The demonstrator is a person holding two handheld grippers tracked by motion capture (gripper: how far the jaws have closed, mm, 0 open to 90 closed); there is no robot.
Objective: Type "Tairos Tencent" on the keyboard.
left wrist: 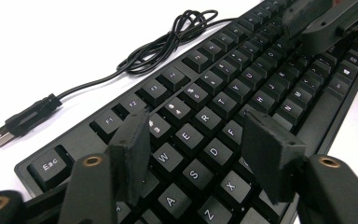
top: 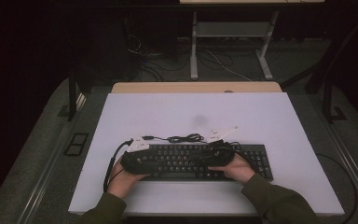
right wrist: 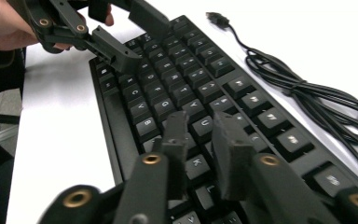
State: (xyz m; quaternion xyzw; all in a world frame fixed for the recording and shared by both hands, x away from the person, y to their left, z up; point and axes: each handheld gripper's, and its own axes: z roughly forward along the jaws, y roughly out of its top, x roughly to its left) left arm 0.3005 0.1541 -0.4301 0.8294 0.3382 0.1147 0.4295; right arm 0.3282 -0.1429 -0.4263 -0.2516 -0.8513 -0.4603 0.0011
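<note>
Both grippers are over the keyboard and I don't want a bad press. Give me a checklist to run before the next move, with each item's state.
1. Keyboard flat on the table: ok.
2. Left gripper over the letter keys, jaws apart, nothing between them: ok.
3. Right gripper over the keys, jaws narrowly apart, nothing gripped: ok.
4. Grippers apart from each other: ok.
5. Cable and USB plug behind the keyboard, away from the jaws: ok; plug is unplugged.
6. Jaw tips touching keys: cannot tell.

White table top (top: 270, 116) — metal desk frame (top: 195, 44), floor cables (top: 154, 60) beyond.
</note>
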